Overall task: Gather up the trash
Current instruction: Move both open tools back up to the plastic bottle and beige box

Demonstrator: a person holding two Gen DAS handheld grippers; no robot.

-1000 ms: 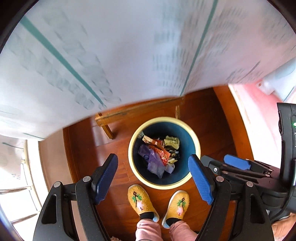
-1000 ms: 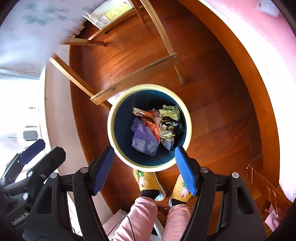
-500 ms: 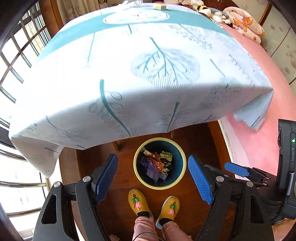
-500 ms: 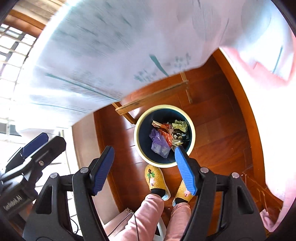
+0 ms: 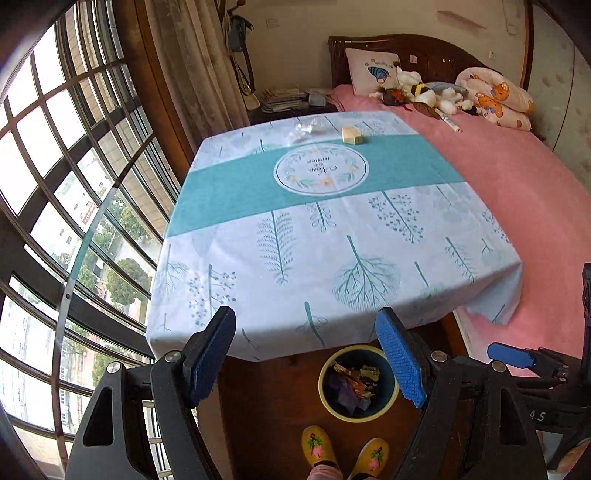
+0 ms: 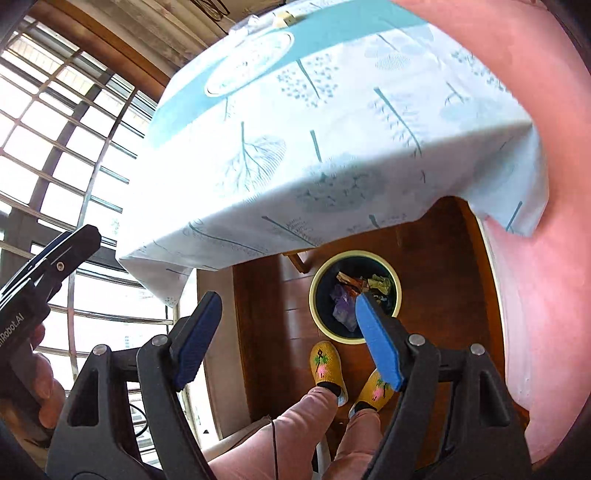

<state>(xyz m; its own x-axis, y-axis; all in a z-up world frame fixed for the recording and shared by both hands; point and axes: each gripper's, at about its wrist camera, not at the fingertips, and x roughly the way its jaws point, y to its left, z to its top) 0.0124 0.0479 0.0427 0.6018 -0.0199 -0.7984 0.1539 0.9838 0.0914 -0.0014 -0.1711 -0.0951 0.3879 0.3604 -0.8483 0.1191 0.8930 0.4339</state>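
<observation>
A dark blue trash bin with a cream rim (image 5: pixel 355 415) (image 6: pixel 317 295) stands on the wood floor below the table's near edge, holding several crumpled wrappers (image 5: pixel 354 384) (image 6: pixel 347 295). On the far side of the tablecloth lie a small tan box (image 5: pixel 352 134) (image 6: pixel 282 14) and a crumpled clear wrapper (image 5: pixel 306 129) (image 6: pixel 255 20). My left gripper (image 5: pixel 308 356) is open and empty, high above the near table edge. My right gripper (image 6: pixel 286 338) is open and empty, above the floor beside the bin.
The table (image 5: pixel 332 229) (image 6: pixel 332 122) wears a white and teal leaf-print cloth. A pink bed (image 5: pixel 517 177) with pillows and soft toys lies to the right. Tall windows (image 5: pixel 55 184) run along the left. The person's yellow slippers (image 5: pixel 317 448) (image 6: pixel 327 363) stand by the bin.
Both grippers have risen and tilted up from right over the bin. The tabletop and the room now show; the bin looks smaller and lower. Both stay open.
</observation>
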